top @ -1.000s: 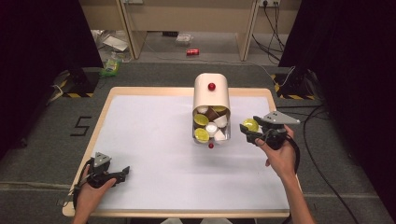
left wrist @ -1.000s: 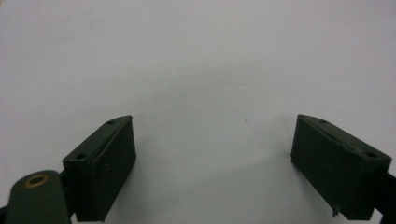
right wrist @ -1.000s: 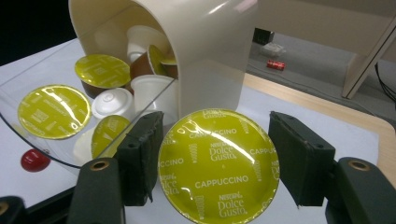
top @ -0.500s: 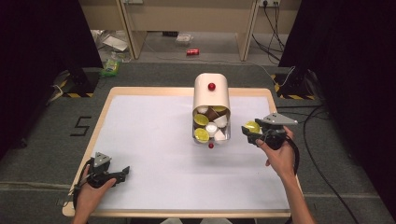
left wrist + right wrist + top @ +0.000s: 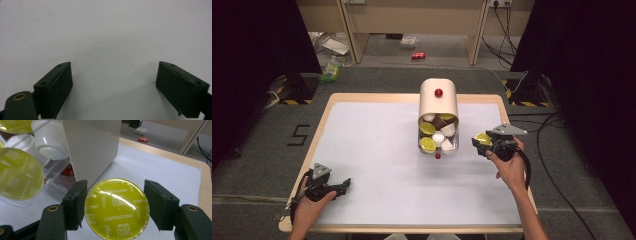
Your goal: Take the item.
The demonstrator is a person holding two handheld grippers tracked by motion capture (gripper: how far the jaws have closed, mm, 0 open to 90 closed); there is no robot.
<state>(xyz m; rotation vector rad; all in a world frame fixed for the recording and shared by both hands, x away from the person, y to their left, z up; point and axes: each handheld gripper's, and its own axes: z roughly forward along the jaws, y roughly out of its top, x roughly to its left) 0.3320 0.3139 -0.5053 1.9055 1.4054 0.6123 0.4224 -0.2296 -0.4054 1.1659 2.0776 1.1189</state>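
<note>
A wide desk (image 5: 377, 145) with a pale top and a wooden rim carries the scene, with a grey floor (image 5: 257, 150) around it and a red can (image 5: 418, 55) lying on the floor well beyond the desk's far edge.

Toward the far side of the desk, left of the right tool, stands a cream dispenser (image 5: 438, 107) with a red knob (image 5: 438, 93) on top. Its clear drawer (image 5: 438, 137) faces the person and holds a heap of pods (image 5: 428, 145), some with yellow-green foil lids, some white, one brown. A small red knob (image 5: 438, 156) sits at the drawer's near end.

The right tool (image 5: 479, 144), held in the person's right hand (image 5: 507, 162), hovers just beside the dispenser's right wall. In the right gripper view its two black jaws stand either side of a pod (image 5: 117, 208), gripping it by its rim, the yellow-green foil lid facing the camera and printed "CAPPUCCINO" and "Dolce Gusto". Just past the jaws and to their left rises the dispenser's cream wall (image 5: 90, 147); farther left, the drawer shows another yellow-green lid (image 5: 18, 173) and a white pod (image 5: 48, 138).

The left tool (image 5: 343, 186) rests low at the near left corner of the desk, held in the left hand (image 5: 307, 205), well apart from the dispenser. In the left gripper view its jaws stand wide, with bare white desk (image 5: 105, 37) between and ahead of them.
</note>
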